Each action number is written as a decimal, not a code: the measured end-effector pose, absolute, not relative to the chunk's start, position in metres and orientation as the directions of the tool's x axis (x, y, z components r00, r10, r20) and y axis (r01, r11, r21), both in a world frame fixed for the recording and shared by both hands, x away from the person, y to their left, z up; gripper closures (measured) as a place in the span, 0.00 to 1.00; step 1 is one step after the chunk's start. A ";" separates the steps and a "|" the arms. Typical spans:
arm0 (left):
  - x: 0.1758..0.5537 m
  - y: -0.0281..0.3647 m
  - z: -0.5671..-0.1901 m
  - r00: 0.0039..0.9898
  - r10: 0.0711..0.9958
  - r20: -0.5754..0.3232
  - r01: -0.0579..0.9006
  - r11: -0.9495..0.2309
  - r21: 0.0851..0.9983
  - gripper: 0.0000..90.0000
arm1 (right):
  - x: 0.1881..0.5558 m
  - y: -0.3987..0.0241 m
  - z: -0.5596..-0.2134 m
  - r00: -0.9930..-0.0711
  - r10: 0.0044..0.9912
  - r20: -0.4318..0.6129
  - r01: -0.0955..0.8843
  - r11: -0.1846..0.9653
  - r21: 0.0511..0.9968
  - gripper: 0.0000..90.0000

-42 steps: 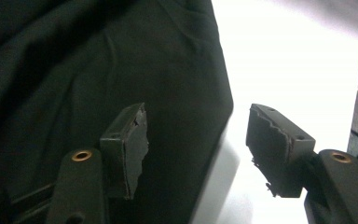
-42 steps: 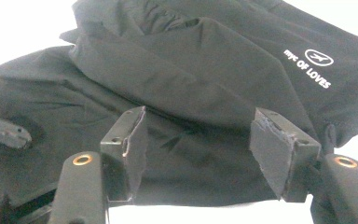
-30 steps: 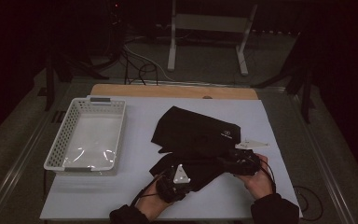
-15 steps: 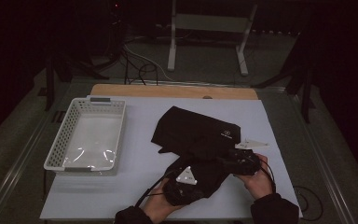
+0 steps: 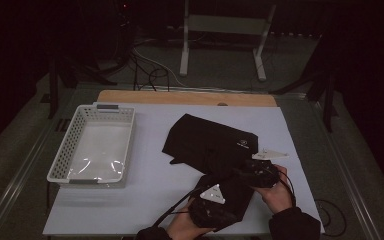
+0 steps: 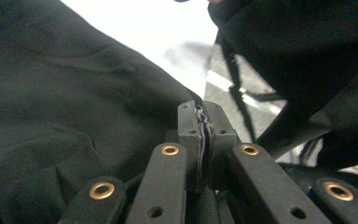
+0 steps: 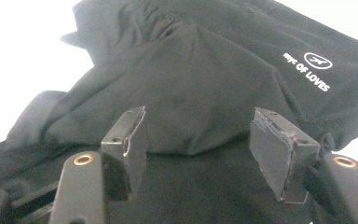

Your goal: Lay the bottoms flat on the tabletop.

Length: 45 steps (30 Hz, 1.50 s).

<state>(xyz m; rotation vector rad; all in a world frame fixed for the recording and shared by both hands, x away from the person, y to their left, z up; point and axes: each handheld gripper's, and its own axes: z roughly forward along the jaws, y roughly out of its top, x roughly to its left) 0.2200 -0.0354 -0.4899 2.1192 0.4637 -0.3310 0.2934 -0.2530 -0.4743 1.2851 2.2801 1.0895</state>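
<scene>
Black garment (image 5: pixel 215 145) lies spread on the right half of the white table (image 5: pixel 150 195), its near part running down to both tongs at the front edge. The left gripper (image 6: pixel 203 128) has its jaws pressed together, and a thin dark sliver shows in the seam between the pads; whether that is cloth I cannot tell, though the garment's fabric lies right against the jaws on their left side. In the high view this left gripper (image 5: pixel 211 202) sits low over the garment's nearest fold, held by the left hand (image 5: pixel 185 227). The right gripper (image 7: pixel 205 140) stands with its jaws wide apart, nothing between them, hovering just above the dark fabric; in the high view it (image 5: pixel 260 172) is at the garment's right near edge, in the right hand (image 5: pixel 275 192). A white perforated basket (image 5: pixel 62 162) stands well apart on the table's left side, with a clear plastic sheet inside. Beyond the table a wooden strip (image 5: pixel 185 97) runs along the far edge, then a dim floor with cables and a pale metal stand (image 5: pixel 225 25). The right gripper view alone gives the white print "myc OF LOVES" (image 7: pixel 307 70) on the cloth, a small mark in the high view.
</scene>
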 end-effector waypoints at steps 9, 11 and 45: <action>0.228 -0.029 -0.491 0.887 0.262 -0.381 0.463 -0.512 0.724 0.65 | 0.294 -0.257 -0.472 -0.537 0.838 0.093 0.595 0.298 0.747 0.41; 0.234 -0.021 -0.490 0.881 0.326 -0.343 0.469 -0.506 0.724 0.56 | 0.294 -0.260 -0.472 -0.526 0.846 0.093 0.596 0.288 0.749 0.40; 0.270 0.038 -0.504 0.737 0.629 -0.245 0.581 -0.405 0.706 0.46 | 0.311 -0.304 -0.505 -0.379 0.921 0.092 0.724 0.232 0.650 0.44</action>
